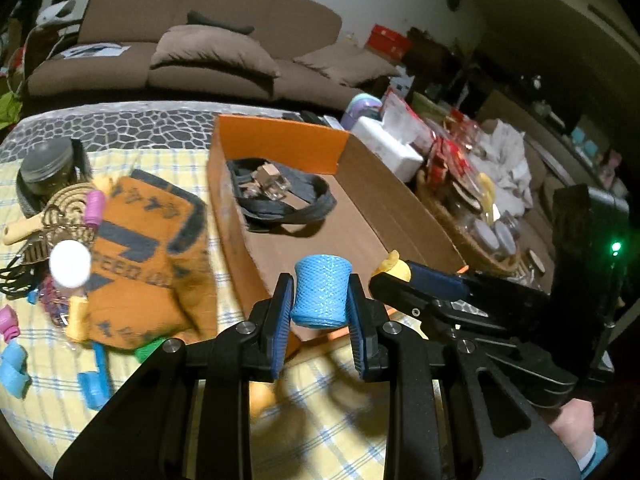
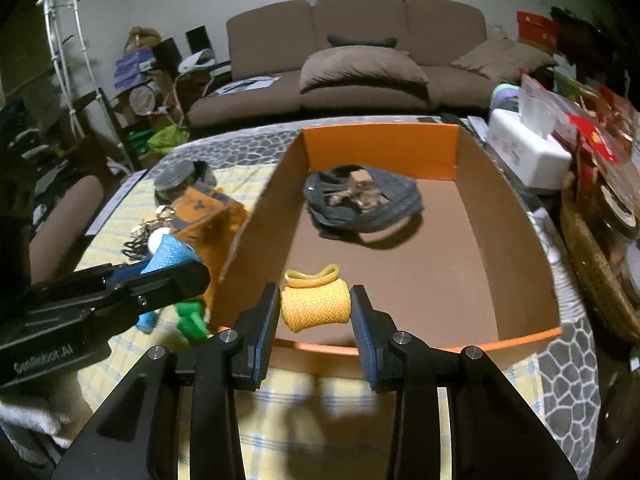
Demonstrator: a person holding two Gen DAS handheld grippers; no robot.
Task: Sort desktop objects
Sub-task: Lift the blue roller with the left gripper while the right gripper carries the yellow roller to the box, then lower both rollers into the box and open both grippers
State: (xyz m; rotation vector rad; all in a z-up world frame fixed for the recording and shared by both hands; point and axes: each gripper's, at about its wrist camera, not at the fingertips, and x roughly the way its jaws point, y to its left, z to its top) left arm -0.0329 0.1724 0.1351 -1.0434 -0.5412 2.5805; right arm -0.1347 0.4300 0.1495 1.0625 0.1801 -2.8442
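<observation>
Left gripper (image 1: 322, 300) fingers clamped on blue mesh roller (image 1: 321, 294), right gripper (image 2: 315, 310) on yellow mesh roller (image 2: 315, 307), both at the cardboard box (image 2: 520, 240) near rim; rollers look light, squashy: grip mid-barrel

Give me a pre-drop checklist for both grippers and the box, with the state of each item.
1. Left gripper clamped on blue roller: ok.
2. Right gripper clamped on yellow roller: ok.
3. Yellow roller over the box: ok, past the near rim.
4. Blue roller over the box: not ok, it sits at the near left corner.
5. Bare floor in the box for both: ok, only a dark strap lies at the back.
6. Grippers apart from each other: ok, side by side with a gap.
</observation>
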